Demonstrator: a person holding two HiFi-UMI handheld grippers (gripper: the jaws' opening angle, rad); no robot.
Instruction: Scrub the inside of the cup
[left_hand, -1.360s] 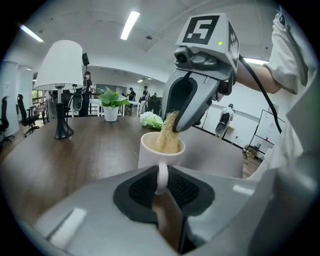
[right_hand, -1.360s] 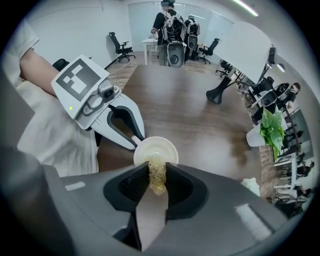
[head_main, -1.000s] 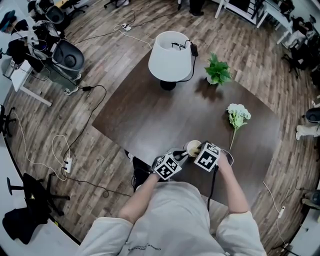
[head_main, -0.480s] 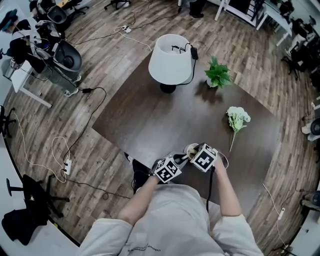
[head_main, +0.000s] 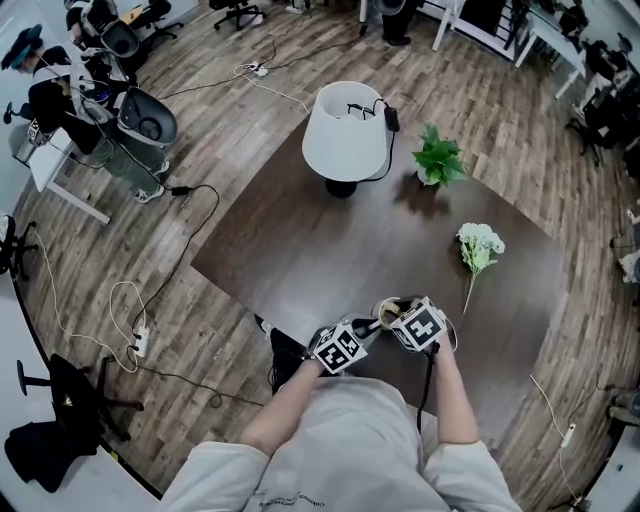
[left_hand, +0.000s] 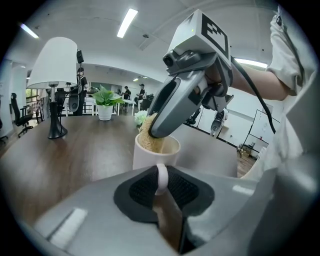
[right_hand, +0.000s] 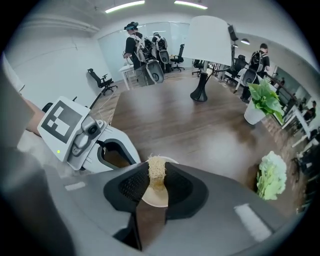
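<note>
Head view shows that, since a second ago, we have drawn both grippers closer to our body, and the right gripper (left_hand: 156, 131) now covers most of the cup (left_hand: 149, 159). The cup stands upright at the table's (head_main: 290, 250) 5 o'clock edge, mouth up, its handle (left_hand: 161, 179) toward 8 o'clock and pinched tight by the left gripper (head_main: 366, 326). We count one table, one lamp (head_main: 345, 130), one potted plant (head_main: 440, 160), one flower stem (head_main: 478, 245), one cup and one scrub pad (right_hand: 157, 171). The right jaws clamp the pad inside the cup.
</note>
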